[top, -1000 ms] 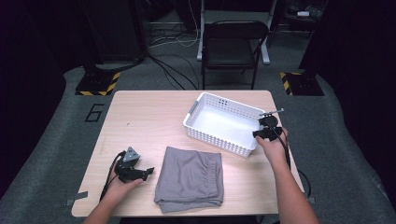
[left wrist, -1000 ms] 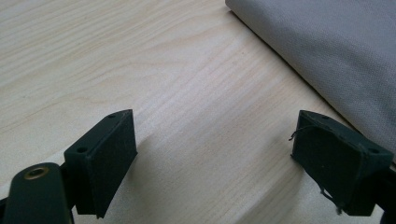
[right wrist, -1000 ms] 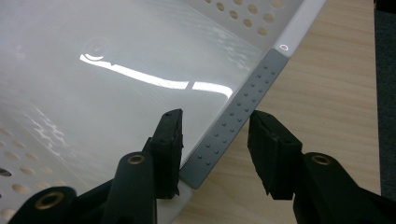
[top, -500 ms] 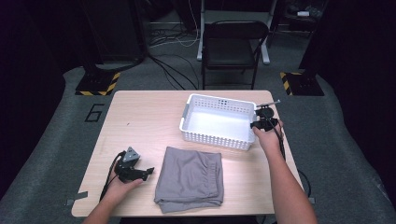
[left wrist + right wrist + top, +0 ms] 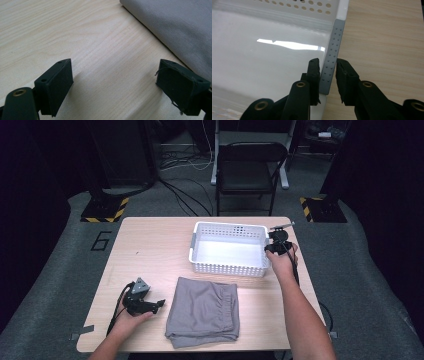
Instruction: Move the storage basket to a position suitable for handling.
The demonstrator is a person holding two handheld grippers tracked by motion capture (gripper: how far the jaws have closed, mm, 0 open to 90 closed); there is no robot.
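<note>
I find the right claw nearly closed, pinching the grey dotted rim strip of the white basket at its right end on the tabletop. Left claw gapes wide, empty, beside the folded grey cloth.

A white plastic basket sits upright on the far right part of a light wooden table. It is rectangular and shallow, with perforated walls, a smooth glossy floor and nothing inside. A grey dotted strip runs along its right rim
</note>
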